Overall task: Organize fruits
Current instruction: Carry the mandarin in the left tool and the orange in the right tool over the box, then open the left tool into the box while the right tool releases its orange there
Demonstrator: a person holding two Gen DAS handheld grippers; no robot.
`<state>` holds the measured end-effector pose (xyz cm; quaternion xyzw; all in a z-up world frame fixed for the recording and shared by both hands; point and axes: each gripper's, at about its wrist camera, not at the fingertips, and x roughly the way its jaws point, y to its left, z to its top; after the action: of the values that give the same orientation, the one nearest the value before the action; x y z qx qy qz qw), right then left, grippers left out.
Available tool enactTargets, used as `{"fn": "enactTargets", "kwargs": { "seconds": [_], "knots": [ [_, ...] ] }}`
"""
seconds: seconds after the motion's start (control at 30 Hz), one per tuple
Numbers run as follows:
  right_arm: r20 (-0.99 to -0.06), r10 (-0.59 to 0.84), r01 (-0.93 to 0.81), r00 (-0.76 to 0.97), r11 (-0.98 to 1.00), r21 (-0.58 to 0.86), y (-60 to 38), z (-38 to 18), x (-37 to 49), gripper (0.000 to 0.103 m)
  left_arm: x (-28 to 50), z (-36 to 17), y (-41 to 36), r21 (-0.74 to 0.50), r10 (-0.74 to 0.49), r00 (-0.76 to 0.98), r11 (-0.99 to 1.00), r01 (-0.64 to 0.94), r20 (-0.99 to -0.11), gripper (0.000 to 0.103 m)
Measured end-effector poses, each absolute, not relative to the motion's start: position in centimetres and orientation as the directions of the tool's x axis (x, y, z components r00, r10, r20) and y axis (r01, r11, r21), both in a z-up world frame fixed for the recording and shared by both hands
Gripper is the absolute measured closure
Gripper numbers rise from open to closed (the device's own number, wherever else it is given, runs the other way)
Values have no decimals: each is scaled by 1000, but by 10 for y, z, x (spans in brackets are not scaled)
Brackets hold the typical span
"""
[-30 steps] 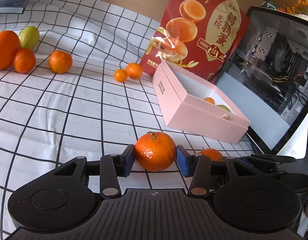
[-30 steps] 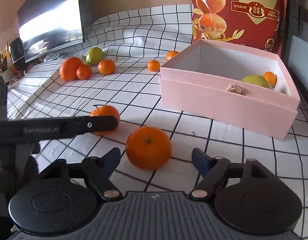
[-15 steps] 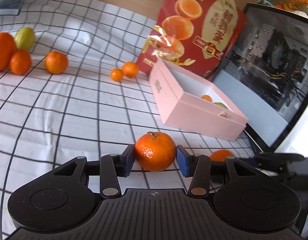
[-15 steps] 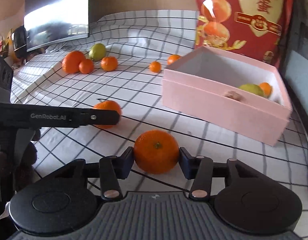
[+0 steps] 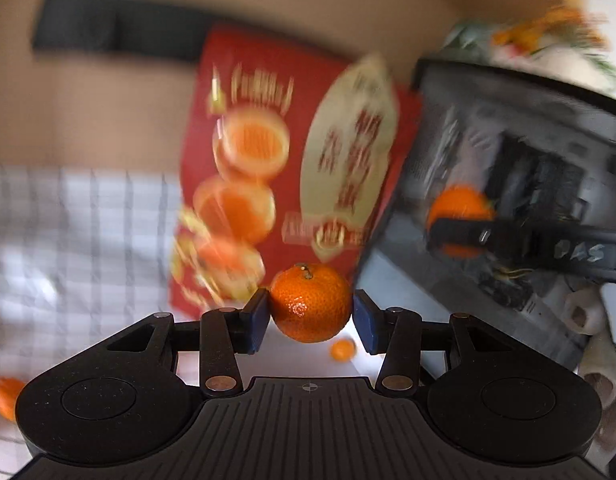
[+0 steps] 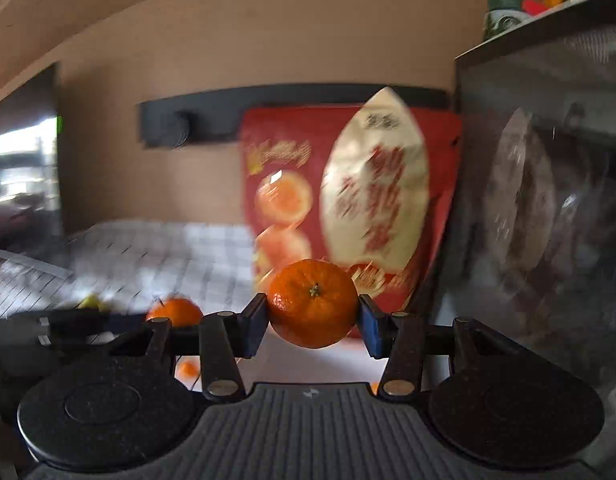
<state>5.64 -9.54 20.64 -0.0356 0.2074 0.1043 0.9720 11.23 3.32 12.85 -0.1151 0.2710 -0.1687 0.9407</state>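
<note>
the left gripper is seen clamped on a mandarin, both blue pads pressed against its sides, stem uppermost. the fruit is held clear of the cloth, in front of the lower edge of the red bag. the right gripper is likewise closed on a second mandarin, stem end turned toward the camera; its jaws have just been closing, with that fruit between them and both pads in contact. in the left view the right gripper's finger is noted at right, crossing a blurred orange fruit in front of the dark glass-sided case. in the right view, the left gripper's dark finger is seen at left with an orange fruit behind it. a small orange fruit lies low on a pale surface below the held mandarin in the left view; whether this is the box cannot be told. another orange fruit is cut off at the near left edge. a small orange fruit is visible below the pads in the right view, and a greenish fruit is recorded farther left on the cloth. the backgrounds of both views are heavily blurred. a dark bar is fixed to the far wall behind the bag.
</note>
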Motion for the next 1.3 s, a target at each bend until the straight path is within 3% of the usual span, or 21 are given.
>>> {"fn": "enactTargets", "kwargs": {
  "seconds": [0.1,0.4,0.5,0.73,0.93,1.03,1.3],
  "knots": [
    [-431,100,-142,897,988,-65,-90,208,86,56,152,94,20,-354,-391,707,911,210,-589,53],
    [-513,74,-110,855,993,-41,-93,179,118,56,184,33,-7,-281,-355,594,935,216,-722,53],
    [-517,72,-117,853,992,-55,-92,175,118,56,178,33,-4,-256,-341,614,940,225,-712,53],
    [-538,77,-125,840,991,-54,-96,165,116,56,159,48,27,-350,-419,653,905,244,-630,53],
    [-605,73,-94,793,996,-4,-94,141,141,56,152,45,14,-226,-420,597,899,375,-684,53],
    [-644,77,-87,761,996,15,-91,126,154,56,147,47,11,-252,-472,561,869,425,-680,54],
    [-743,89,-47,663,996,77,-91,79,179,55,124,63,31,-230,-456,620,882,412,-639,54]
  ]
}}
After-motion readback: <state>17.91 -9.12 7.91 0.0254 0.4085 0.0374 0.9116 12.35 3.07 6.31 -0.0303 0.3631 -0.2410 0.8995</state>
